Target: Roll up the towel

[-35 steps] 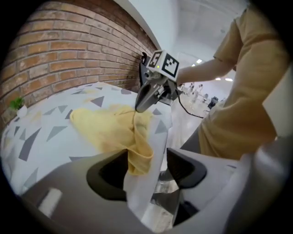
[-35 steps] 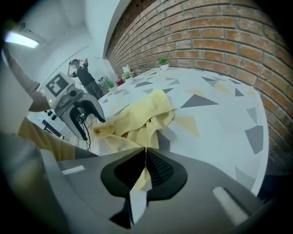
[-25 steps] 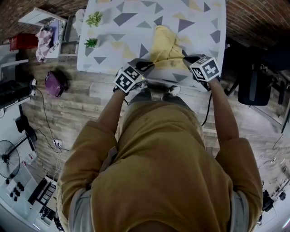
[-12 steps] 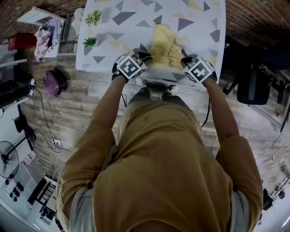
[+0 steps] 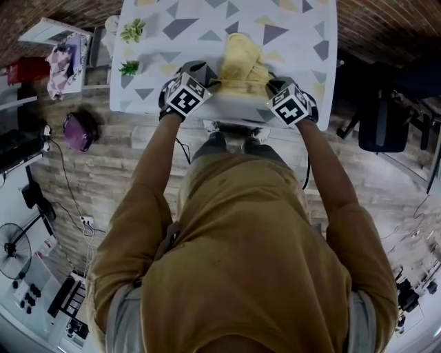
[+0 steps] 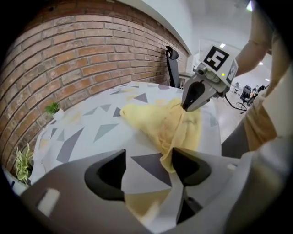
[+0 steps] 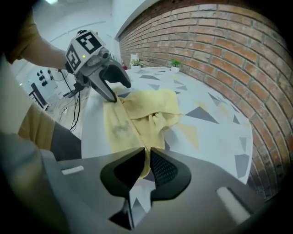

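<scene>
L gripper has just been opening: jaws now spread, and the yellow towel edge lies loose by one jaw, not pinched. R gripper jaws are pressed together on the other near corner. Both have pushed in past the table near edge, where the towel sits bunched at the middle. Prob. the first turn is laid and L needs a re-grip.

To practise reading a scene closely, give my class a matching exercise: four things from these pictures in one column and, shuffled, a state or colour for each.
1 left gripper; 2 right gripper; 3 towel; 4 plants.
A pinching the towel; B yellow, crumpled on the table; C jaws apart; D green.
Pairs: 1-C, 2-A, 3-B, 4-D.
The left jaws have just been opening, towel loose between them.
</scene>
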